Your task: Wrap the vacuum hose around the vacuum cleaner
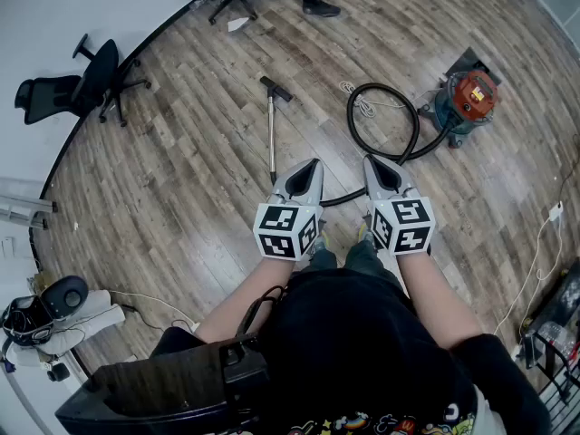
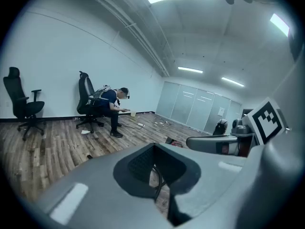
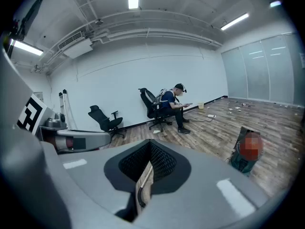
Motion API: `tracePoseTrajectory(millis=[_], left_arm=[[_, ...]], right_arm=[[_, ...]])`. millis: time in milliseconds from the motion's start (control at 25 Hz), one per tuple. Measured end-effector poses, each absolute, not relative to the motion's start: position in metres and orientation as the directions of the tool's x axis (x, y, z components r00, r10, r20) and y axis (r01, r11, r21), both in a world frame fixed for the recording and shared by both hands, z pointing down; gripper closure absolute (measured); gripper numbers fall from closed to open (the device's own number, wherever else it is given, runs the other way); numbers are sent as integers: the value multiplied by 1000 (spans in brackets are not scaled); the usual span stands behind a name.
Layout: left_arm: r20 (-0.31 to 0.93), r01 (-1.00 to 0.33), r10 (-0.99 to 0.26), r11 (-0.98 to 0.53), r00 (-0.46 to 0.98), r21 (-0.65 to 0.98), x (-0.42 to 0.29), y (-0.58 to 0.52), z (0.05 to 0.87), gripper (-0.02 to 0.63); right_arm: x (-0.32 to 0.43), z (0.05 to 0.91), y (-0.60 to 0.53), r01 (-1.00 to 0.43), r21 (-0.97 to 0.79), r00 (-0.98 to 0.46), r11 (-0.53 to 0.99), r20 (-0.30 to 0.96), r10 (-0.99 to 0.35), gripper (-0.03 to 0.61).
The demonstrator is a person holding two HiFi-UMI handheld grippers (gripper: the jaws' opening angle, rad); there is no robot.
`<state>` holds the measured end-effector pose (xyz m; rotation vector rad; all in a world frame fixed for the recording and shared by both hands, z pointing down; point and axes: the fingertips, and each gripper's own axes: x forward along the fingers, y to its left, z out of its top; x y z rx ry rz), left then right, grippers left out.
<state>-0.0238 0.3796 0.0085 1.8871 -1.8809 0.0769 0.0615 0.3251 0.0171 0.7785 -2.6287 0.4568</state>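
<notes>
The vacuum cleaner [image 1: 464, 102], teal with an orange-red top, stands on the wood floor at the far right. It also shows low on the right in the right gripper view [image 3: 247, 154]. Its black hose [image 1: 381, 120] lies in a loose loop on the floor. From there it runs toward my feet to the metal wand [image 1: 271, 139], whose nozzle head [image 1: 276, 89] points away. I hold both grippers side by side at waist height above the hose, touching nothing. The left gripper [image 1: 313, 163] [image 2: 155, 168] and the right gripper [image 1: 370, 161] [image 3: 147, 168] are shut and empty.
Black office chairs [image 1: 86, 84] stand by the curved wall at left. A seated person [image 3: 174, 104] is at the far end. A white cord [image 1: 362, 102] lies by the hose loop and a white cable [image 1: 544, 234] at right. Gear [image 1: 45, 311] and a black case [image 1: 163, 392] sit near my feet.
</notes>
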Motion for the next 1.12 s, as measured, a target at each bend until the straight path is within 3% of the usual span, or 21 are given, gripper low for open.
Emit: tracePoseTrajectory(millis=[560,1120], left_arm=[[391,-957,-916,27,92,288,-49,367,24,614],[514,-957,-857,163,-16,242,-45,219,95,614]], right_arm=[[44,39,316,-611,-209,-753,763,450,-480,554],[48,116,153,-537,-252,-774,805,526,-352,554]])
